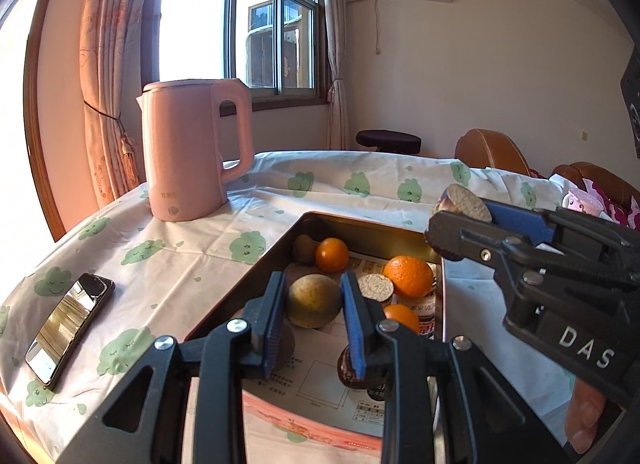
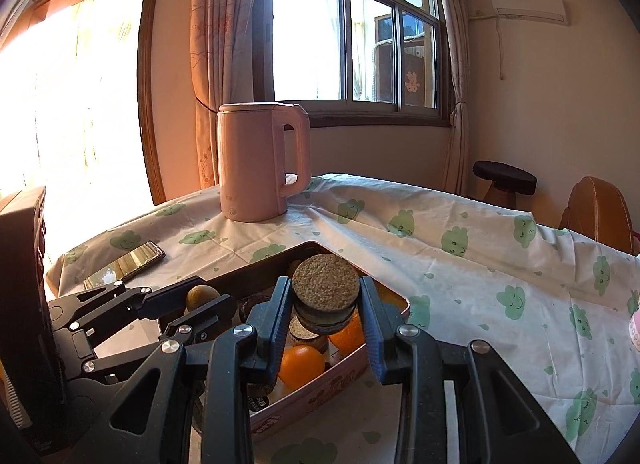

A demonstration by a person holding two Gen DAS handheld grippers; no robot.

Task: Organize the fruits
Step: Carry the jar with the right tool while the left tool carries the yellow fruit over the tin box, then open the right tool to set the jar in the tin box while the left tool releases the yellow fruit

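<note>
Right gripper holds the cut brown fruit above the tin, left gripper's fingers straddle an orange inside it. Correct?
One slip: the left gripper straddles the greenish-brown round fruit, not an orange, as the left wrist view shows. The right gripper does hold the cut brown fruit above the tin.

Oranges and a round greenish-brown fruit lie in the open tin box; a cut, grainy-faced dark fruit is raised above it.

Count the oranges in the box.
3. One orange at the far end, one by the right wall, one nearer, partly behind the left hand-held gripper. More may be hidden.
</note>
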